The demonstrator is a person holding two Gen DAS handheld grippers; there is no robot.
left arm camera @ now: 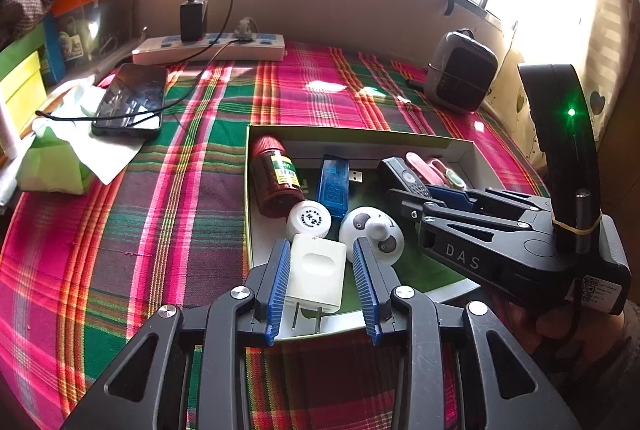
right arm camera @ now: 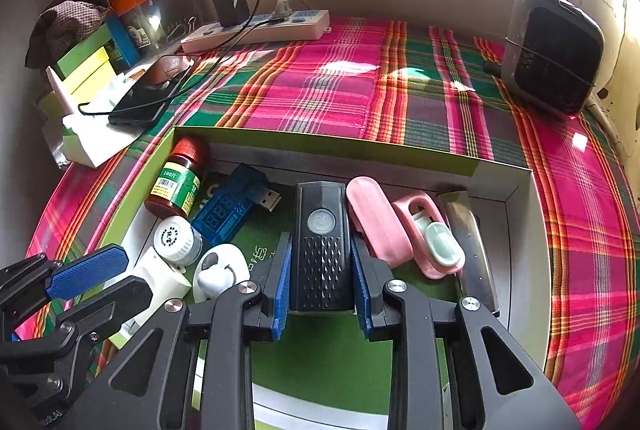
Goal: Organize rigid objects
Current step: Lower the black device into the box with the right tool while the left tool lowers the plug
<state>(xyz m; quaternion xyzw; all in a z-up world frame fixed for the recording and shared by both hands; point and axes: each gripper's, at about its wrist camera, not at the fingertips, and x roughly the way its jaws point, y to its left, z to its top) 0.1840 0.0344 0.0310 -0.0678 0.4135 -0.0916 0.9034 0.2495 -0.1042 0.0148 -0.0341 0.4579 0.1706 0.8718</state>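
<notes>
Looking down: we see a shallow green-sided box (right arm camera: pixel 496 165) lying on a plaid cloth (left arm camera: pixel 160 230).
Left tongs (left arm camera: pixel 322 284): we hold them spread around a white plug adapter (left arm camera: pixel 316 276); its left side touches the left pad, a gap shows on its right, so it sits released.
Adapter place: near front corner of the box, prongs toward us, just beside a white cap (left arm camera: pixel 309 218) and a white rounded piece (left arm camera: pixel 372 236).
Right tongs (right arm camera: pixel 320 286): we have them clenched on a black light with a power button (right arm camera: pixel 319 242), both blue pads against its sides.
Light place: middle of the box, over the green floor.
Box, left part: red pill bottle (right arm camera: pixel 180 175) lying down, blue USB tester (right arm camera: pixel 234 207) beside it.
Box, right part: two pink pieces (right arm camera: pixel 400 230), touching, then a dark flat bar (right arm camera: pixel 470 242) along the wall.
Behind the box: power strip (left arm camera: pixel 208 47), phone (left arm camera: pixel 130 101), small grey heater (left arm camera: pixel 460 71).
</notes>
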